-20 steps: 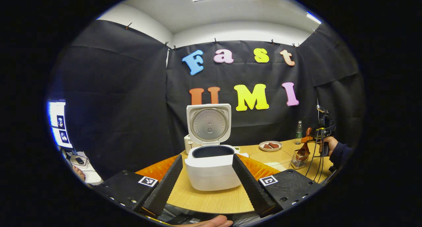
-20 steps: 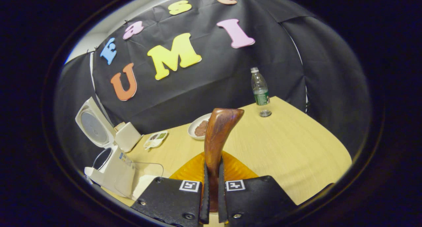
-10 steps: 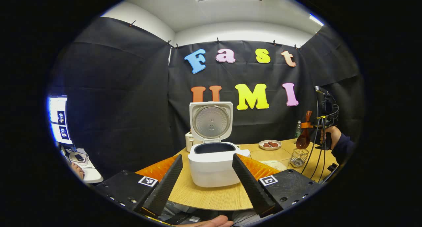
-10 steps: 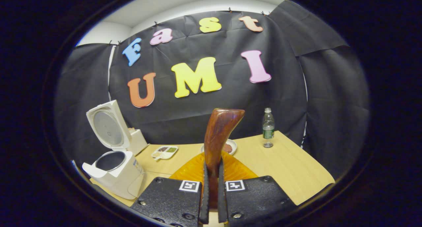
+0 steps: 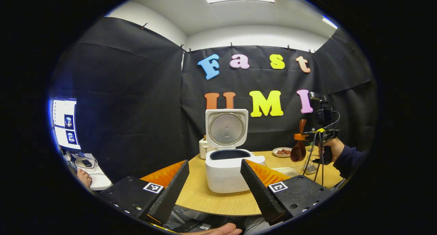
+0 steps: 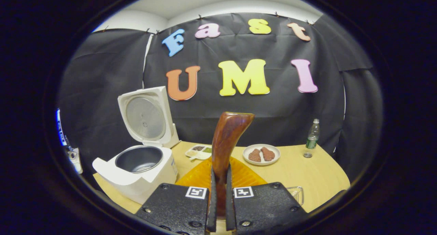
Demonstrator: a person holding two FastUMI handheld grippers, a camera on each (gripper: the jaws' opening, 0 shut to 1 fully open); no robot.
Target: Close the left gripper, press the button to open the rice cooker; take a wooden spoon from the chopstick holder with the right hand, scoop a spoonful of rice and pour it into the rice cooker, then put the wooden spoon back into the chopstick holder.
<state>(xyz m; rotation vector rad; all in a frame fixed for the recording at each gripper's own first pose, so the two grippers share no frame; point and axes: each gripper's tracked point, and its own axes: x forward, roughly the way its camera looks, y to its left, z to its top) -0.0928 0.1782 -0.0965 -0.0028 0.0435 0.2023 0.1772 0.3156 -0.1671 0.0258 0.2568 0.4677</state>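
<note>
While the right gripper (image 6: 219,207) has both fingers pressed on the handle of the wooden spoon (image 6: 225,143), which rises straight up toward twelve o'clock in the right gripper view, no brand name or label can be read on any item; the writing is too small or blurred. Square black-and-white marker tags sit on each gripper's body. In that view the white rice cooker (image 6: 136,170) stands on the table (image 6: 307,177) at about nine o'clock of the gripper, lid raised upright and dark inner pot exposed. A plate (image 6: 261,154) lies near one o'clock, a bottle (image 6: 311,138) near two o'clock. In the left gripper view, the left gripper (image 5: 215,190) has its fingers spread wide apart, with the cooker between them farther off. At three o'clock, a hand (image 5: 333,148) holds the other gripper up with the spoon bowl hanging down above the wire chopstick holder (image 5: 310,166).
</note>
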